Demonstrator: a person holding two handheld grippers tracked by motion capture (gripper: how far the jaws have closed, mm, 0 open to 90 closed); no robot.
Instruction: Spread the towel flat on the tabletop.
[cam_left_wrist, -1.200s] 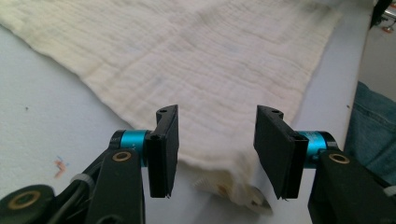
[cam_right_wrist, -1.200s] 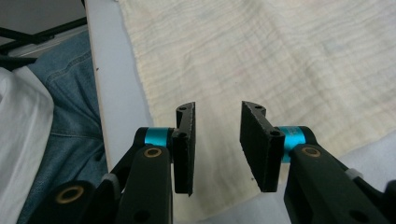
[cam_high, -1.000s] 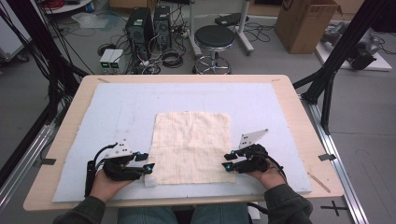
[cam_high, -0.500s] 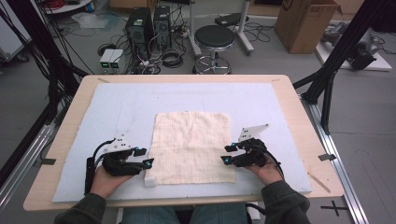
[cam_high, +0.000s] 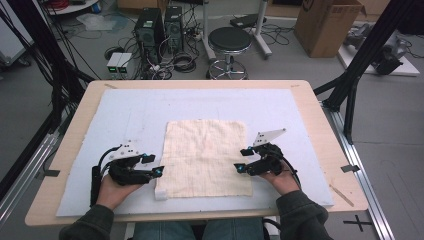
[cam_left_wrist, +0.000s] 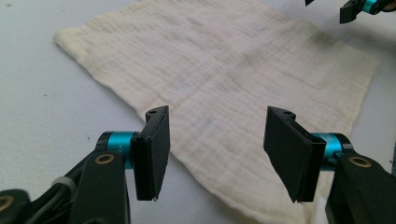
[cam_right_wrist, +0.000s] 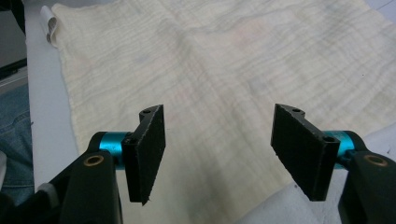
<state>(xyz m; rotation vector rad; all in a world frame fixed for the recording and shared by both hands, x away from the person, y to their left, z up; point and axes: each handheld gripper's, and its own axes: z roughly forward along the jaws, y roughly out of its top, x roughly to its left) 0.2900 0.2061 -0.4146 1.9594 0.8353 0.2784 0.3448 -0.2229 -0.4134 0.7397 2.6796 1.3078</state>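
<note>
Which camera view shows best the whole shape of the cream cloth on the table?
The high view: there the cloth lies flat with all four edges visible, between the left gripper and the right gripper. The left gripper view shows most of it at a slant, beyond open jaws. The right gripper view shows its weave close up, edges partly cut off.

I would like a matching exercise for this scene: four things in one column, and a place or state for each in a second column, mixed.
Things:
1. cloth
2. left gripper
3. right gripper
4. stool

Places or states:
A. on the floor beyond the table
B. open, at the cloth's right edge
C. spread flat on the white mat
D. open, at the cloth's left edge

Pairs: 1-C, 2-D, 3-B, 4-A. Both grippers' jaws have just been opening, and nothing is between them.
</note>
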